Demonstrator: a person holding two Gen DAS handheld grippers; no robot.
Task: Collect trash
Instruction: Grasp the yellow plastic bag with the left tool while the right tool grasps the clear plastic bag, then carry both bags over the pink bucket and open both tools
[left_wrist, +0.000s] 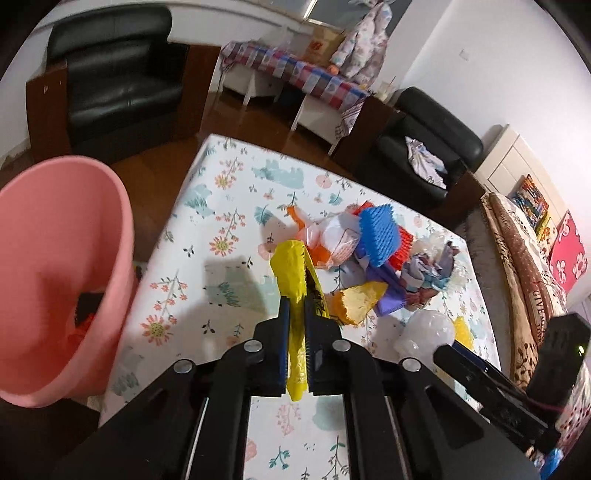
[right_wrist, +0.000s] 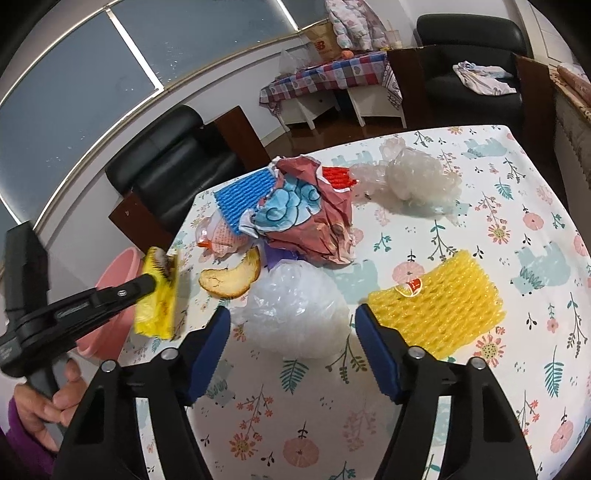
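Note:
My left gripper is shut on a yellow wrapper, held above the floral table; it also shows in the right wrist view. A pink bin stands left of the table, with some trash inside. My right gripper is open, its fingers on either side of a clear plastic bag on the table. A trash pile lies beyond: blue foam net, crumpled paper, fruit peel, yellow foam net.
More crumpled clear plastic lies at the table's far side. Black armchairs stand beyond the table. A sofa with blankets runs along the table's right edge.

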